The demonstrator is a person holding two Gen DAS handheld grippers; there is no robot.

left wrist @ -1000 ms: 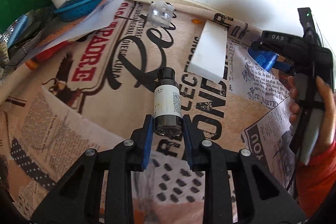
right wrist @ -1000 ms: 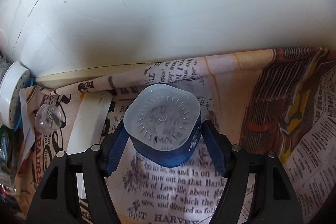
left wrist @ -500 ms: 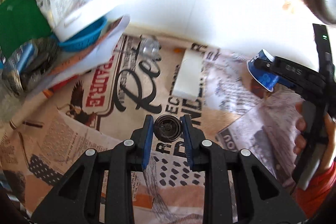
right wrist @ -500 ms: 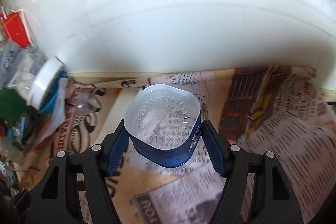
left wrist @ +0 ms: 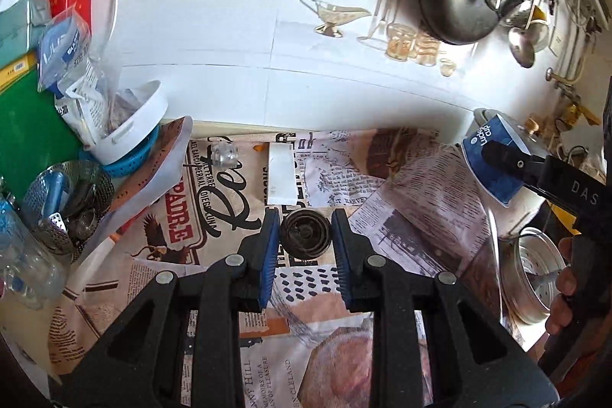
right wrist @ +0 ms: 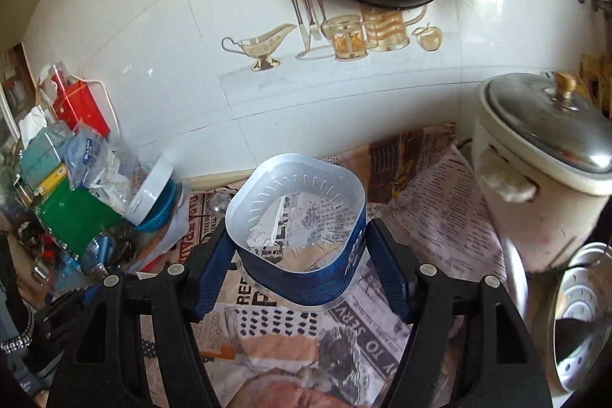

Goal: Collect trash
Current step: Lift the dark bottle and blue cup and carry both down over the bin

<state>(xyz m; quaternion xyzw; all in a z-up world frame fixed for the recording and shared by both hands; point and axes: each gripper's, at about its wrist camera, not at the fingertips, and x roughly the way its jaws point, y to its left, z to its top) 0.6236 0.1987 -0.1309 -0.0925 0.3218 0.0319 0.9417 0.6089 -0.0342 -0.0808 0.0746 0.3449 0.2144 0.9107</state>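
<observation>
My left gripper [left wrist: 305, 236] is shut on a small dark bottle [left wrist: 305, 233], held end-on above the newspaper-covered counter [left wrist: 382, 178]. My right gripper [right wrist: 302, 255] is shut on a clear plastic cup with a blue label [right wrist: 300, 236], its open mouth facing the camera; the cup also shows in the left wrist view [left wrist: 493, 159] at the right. A white flat strip [left wrist: 282, 174] and a small clear plastic piece [left wrist: 225, 154] lie on the newspaper near the wall.
A clutter pile with a white tub [left wrist: 134, 125], blue strainer, green board and metal strainer [left wrist: 65, 194] fills the left. A white pot with a metal lid [right wrist: 543, 155] and a steamer insert [right wrist: 581, 324] stand right. A tiled wall lies behind.
Both grippers have lifted and pulled back from the counter with their objects. The bottle now points end-on at the camera. More of the wall and the pot has come into view.
</observation>
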